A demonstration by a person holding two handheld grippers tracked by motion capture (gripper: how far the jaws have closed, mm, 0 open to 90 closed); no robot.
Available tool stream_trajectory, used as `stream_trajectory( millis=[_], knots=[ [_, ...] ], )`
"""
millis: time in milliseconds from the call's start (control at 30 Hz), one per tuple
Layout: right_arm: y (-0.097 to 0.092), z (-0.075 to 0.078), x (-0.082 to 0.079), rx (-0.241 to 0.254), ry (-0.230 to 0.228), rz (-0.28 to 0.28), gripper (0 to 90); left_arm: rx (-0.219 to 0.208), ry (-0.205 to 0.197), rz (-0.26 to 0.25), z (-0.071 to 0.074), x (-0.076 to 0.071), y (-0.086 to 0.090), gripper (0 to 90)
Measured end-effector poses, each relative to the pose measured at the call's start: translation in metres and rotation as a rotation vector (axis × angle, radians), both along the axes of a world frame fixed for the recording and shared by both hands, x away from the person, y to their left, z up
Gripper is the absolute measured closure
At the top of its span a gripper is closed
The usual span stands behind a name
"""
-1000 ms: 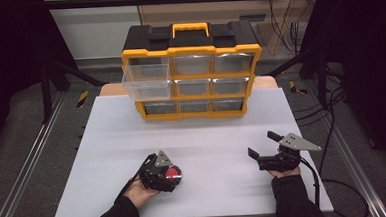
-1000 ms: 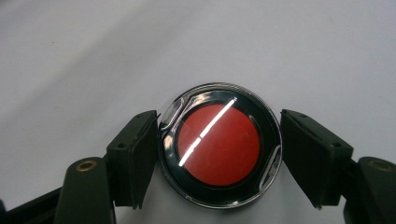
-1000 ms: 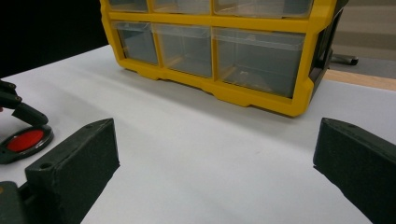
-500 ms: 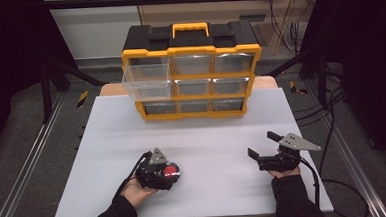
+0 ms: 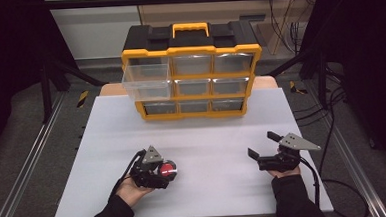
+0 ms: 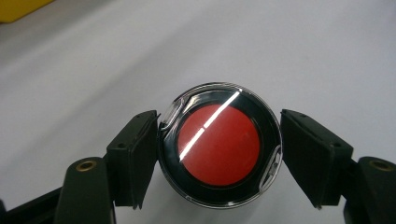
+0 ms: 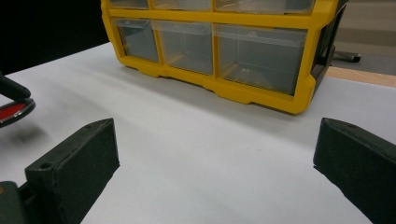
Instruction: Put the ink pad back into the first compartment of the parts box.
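My left gripper grasps a round red-topped disc in a clear black-rimmed case between its fingers near the white counter's front edge. My right gripper, toward the front right corner, holds its fingers spread, released, facing the yellow-and-black drawer organiser at the back edge.

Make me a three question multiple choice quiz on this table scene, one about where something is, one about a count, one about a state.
1. Where does the round red-topped container sit?
A. between the left claw's jaws
B. inside the open drawer
C. beside the right claw

2. How many drawers does the yellow organizer show on its front?
A. four
B. six
C. nine

3. What state is the right claw in?
A. shut on a container
B. open, holding nothing
C. shut on a drawer

Answers:
1. A, the left claw has a jaw on each side of it.
2. C, three rows of three.
3. B, only bare white table lies between its spread jaws.
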State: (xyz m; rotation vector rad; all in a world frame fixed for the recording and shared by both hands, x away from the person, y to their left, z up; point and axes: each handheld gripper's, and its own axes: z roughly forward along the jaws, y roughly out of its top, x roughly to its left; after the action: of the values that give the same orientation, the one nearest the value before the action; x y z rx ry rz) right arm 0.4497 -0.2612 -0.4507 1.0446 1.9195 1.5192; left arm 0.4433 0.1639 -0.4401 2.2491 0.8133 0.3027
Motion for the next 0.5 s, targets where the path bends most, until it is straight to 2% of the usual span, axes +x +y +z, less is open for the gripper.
stream_trajectory(
  millis=[500],
  knots=[
    [0.000, 0.000, 0.001, -0.002, 0.004, 0.004, 0.0, -0.046, -0.035, 0.044, 0.023, -0.001, 0.022, 29.1]
  ],
)
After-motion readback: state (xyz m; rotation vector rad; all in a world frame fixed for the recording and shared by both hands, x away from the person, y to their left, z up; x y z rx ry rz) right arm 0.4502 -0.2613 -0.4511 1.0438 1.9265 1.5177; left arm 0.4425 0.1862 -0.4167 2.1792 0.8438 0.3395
